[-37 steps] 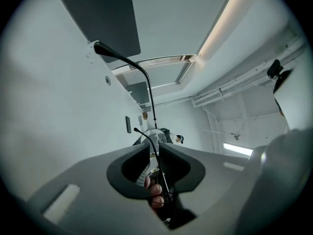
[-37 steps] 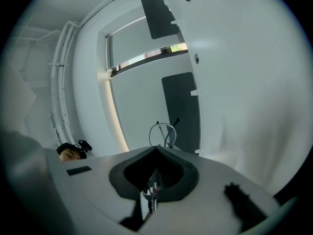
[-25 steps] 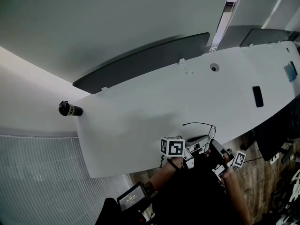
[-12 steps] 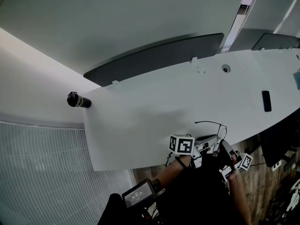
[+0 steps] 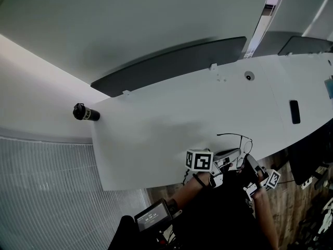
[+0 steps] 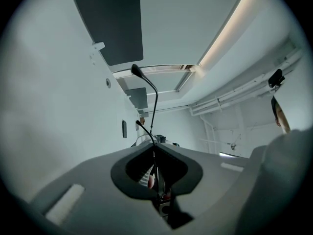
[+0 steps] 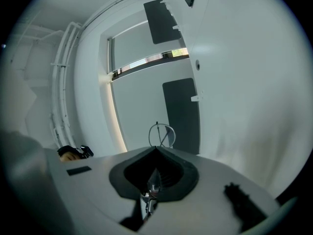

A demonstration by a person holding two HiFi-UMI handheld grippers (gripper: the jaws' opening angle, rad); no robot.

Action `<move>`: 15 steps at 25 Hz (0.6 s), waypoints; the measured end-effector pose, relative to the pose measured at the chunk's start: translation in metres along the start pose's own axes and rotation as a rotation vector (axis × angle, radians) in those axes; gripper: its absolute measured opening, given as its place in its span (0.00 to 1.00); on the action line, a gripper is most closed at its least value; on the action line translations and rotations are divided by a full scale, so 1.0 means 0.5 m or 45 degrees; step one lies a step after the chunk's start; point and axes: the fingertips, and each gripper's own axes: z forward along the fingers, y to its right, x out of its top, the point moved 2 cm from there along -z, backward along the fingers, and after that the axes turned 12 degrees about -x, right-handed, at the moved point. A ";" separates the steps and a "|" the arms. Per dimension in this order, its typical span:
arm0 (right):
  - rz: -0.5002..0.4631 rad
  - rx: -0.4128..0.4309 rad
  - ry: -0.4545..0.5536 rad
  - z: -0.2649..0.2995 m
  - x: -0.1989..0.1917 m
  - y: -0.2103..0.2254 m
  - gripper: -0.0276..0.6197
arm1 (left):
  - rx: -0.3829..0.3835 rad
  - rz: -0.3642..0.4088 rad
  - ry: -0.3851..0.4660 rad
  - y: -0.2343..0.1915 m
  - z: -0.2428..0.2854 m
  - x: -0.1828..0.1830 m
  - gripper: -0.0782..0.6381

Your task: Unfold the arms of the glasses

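Observation:
The glasses (image 5: 235, 138) are thin black wire ones, held just above the near edge of the white table (image 5: 171, 124). My left gripper (image 5: 232, 155), with its marker cube, is shut on one thin arm (image 6: 152, 94), which rises from the closed jaws and curves to a dark tip. A second arm tip (image 6: 141, 125) and part of a lens show behind the left gripper (image 6: 155, 152). My right gripper (image 5: 248, 163) comes in from the right. The right gripper (image 7: 156, 148) is shut on the frame, and one round lens rim (image 7: 162, 134) pokes out past its jaws.
A black cylinder (image 5: 83, 112) lies off the table's left edge. A black phone (image 5: 295, 111) and a small round fitting (image 5: 249, 76) are on the far right of the table. A dark panel (image 5: 171, 64) lines the back edge. A small screen (image 5: 152, 216) sits near the person's body.
The head camera has shifted a little, so the scene sits further right in the picture. Both grippers and the glasses keep the same pose relative to each other.

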 end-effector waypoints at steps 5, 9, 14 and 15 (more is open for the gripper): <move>0.002 -0.002 0.008 0.000 0.008 0.000 0.06 | -0.001 0.000 0.010 0.000 0.001 0.004 0.14; 0.000 0.002 0.014 0.002 0.010 0.000 0.06 | -0.005 0.000 0.019 -0.001 -0.006 0.009 0.14; -0.003 0.004 0.021 0.002 0.014 -0.002 0.06 | -0.005 -0.001 0.026 0.000 -0.011 0.012 0.14; -0.003 0.004 0.023 0.002 0.014 -0.002 0.06 | -0.005 -0.002 0.026 0.001 -0.011 0.012 0.14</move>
